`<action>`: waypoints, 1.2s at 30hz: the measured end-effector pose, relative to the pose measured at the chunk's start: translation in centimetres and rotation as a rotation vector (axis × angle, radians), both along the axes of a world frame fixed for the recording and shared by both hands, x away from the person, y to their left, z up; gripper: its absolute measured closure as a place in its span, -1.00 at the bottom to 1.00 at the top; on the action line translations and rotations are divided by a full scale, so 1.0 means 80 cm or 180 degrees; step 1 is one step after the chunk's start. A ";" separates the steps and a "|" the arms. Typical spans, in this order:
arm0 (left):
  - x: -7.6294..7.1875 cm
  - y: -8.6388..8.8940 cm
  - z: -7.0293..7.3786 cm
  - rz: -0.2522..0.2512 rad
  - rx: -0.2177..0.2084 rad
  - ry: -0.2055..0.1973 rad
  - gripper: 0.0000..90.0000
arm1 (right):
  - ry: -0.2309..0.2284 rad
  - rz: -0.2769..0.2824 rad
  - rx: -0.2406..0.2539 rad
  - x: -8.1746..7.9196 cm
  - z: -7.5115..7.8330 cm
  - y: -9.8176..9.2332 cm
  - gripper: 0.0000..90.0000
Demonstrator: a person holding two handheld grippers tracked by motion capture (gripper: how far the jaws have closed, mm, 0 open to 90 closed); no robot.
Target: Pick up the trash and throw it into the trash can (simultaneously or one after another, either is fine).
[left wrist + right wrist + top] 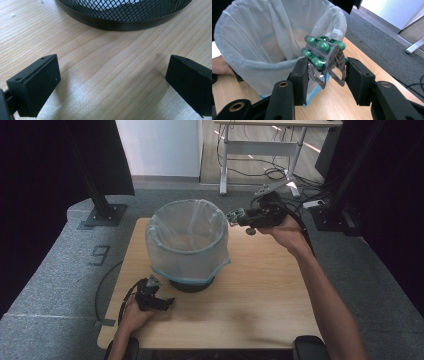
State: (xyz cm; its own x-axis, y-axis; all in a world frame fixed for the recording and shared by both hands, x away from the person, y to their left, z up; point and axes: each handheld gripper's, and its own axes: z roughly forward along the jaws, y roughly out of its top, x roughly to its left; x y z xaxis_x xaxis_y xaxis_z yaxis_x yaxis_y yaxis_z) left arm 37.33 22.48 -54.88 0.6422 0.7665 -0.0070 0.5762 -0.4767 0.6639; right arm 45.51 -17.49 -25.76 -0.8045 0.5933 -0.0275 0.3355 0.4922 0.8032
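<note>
Apparently pinched: blister pack (325,58), right gripper (327,72).

1 mesh bin (192,285), 1 bag liner (187,237), seemingly 2 blister packs of green capsules (324,53), 1 table (260,295).

This looks like an office or lab set up for recording. A small wooden tabletop (260,295) stands on grey carpet (55,270), flanked by black stands (100,195) bolted to base plates. Behind it, a desk (265,140) with metal legs has loose cables (260,170) on the floor beneath, beside a pale wall (160,145).
</note>
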 end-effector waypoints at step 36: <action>0.000 0.000 0.000 0.0000 -0.0001 0.0000 -1.00 | -0.0080 0.0248 -0.0112 0.019 0.018 0.096 0.20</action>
